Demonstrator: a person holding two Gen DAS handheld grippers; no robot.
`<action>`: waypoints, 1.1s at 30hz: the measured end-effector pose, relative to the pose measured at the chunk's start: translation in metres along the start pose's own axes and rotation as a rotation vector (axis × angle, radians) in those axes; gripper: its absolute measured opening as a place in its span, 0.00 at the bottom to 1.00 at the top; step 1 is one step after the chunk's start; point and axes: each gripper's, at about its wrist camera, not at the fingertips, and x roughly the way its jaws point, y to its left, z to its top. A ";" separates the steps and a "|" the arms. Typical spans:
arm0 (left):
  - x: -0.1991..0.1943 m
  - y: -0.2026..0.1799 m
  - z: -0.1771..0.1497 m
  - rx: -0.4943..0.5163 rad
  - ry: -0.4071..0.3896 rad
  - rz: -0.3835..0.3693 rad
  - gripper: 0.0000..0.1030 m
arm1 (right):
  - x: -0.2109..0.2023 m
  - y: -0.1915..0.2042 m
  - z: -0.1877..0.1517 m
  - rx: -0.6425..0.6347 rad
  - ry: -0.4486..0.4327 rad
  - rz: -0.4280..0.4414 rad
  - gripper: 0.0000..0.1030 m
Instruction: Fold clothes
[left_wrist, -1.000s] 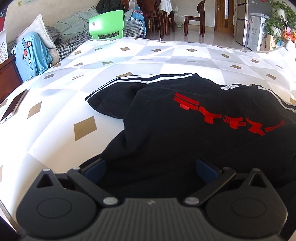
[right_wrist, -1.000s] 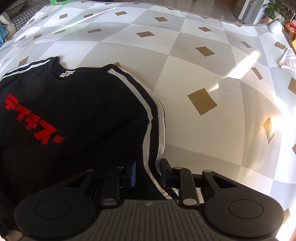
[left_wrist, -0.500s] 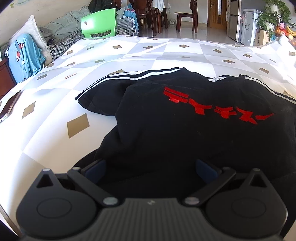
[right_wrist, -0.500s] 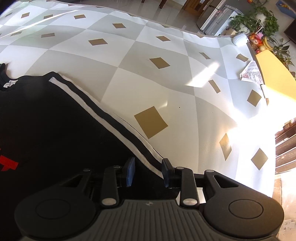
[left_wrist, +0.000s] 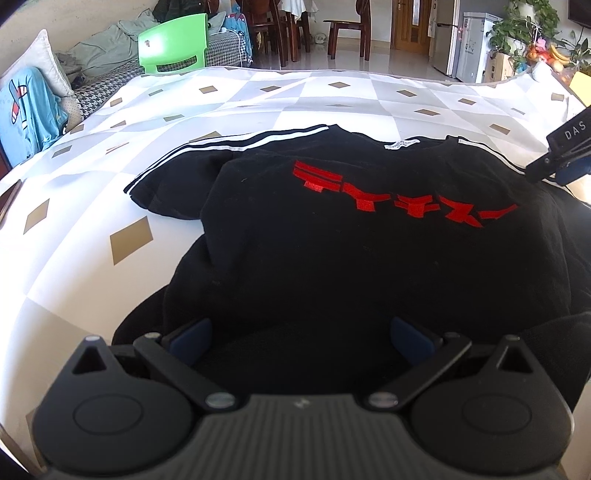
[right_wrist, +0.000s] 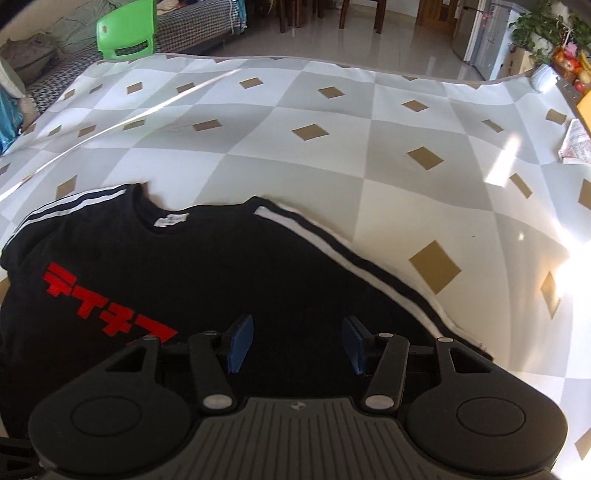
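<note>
A black T-shirt (left_wrist: 332, 240) with red lettering and white-striped sleeves lies flat on the checked tablecloth (right_wrist: 369, 166), collar towards the far side. My left gripper (left_wrist: 301, 338) hovers over the shirt's near hem, open wide, with dark cloth under and between its blue pads but not pinched. My right gripper (right_wrist: 298, 343) is above the shirt's (right_wrist: 184, 277) right shoulder. Its jaws are opening and nothing is pressed between them. The striped right sleeve (right_wrist: 369, 273) lies just to its right. One of its fingers (left_wrist: 550, 168) shows at the right edge of the left wrist view.
A phone (left_wrist: 7, 199) lies at the table's left edge and a printed paper (right_wrist: 576, 144) at the right edge. Beyond the far edge stand a green chair (left_wrist: 171, 44), a sofa with a blue garment (left_wrist: 26, 114), wooden chairs and a fridge.
My right gripper let go of the striped sleeve edge, its jaws widened, and it swung back left over the shirt. The left gripper stayed open and barely shifted.
</note>
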 end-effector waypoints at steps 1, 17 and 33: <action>0.000 0.000 -0.001 0.000 -0.001 -0.004 1.00 | 0.003 0.007 -0.002 -0.013 0.016 0.023 0.51; -0.001 0.001 -0.008 0.019 -0.040 -0.039 1.00 | 0.037 0.030 -0.012 -0.138 0.161 -0.009 0.72; 0.002 -0.005 -0.006 -0.004 -0.022 -0.035 1.00 | 0.040 0.027 -0.012 -0.171 0.139 -0.024 0.86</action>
